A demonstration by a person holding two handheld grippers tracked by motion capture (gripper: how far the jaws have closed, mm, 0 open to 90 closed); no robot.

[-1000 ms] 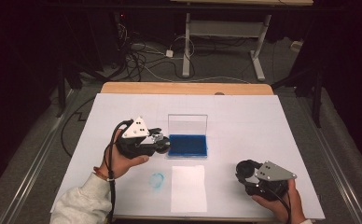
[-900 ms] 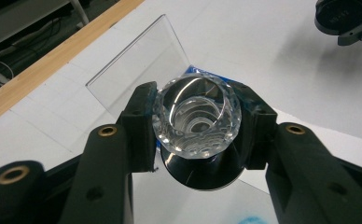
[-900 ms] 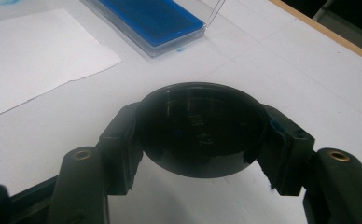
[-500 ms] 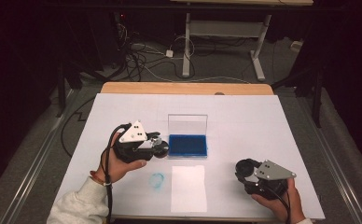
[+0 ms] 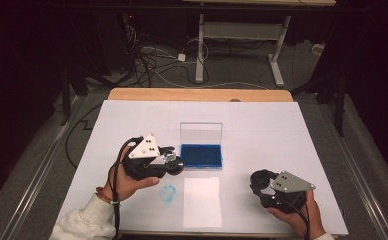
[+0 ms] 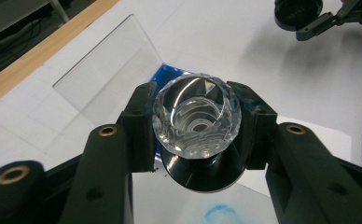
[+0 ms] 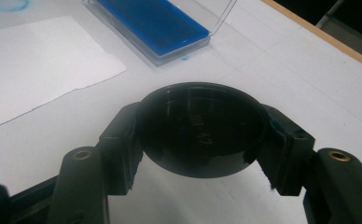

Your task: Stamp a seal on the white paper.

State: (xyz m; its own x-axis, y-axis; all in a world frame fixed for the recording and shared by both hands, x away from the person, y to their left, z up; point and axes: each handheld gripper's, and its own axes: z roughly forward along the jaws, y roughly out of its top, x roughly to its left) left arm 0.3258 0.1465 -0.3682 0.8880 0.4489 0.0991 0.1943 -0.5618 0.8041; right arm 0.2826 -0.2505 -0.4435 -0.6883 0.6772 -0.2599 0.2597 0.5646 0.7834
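Embossed marks inside black cap (image 7: 201, 130) are unreadable.

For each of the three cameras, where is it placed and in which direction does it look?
High view: above the person's side, looking forward and down on the table; both hands and sleeves show.
Left gripper view: rides on the left tool, looking along its jaws at the clear-handled stamp they clamp.
Right gripper view: rides on the right tool, looking along its jaws at the black cap.
Shared: all three show the blue ink pad and the white paper.
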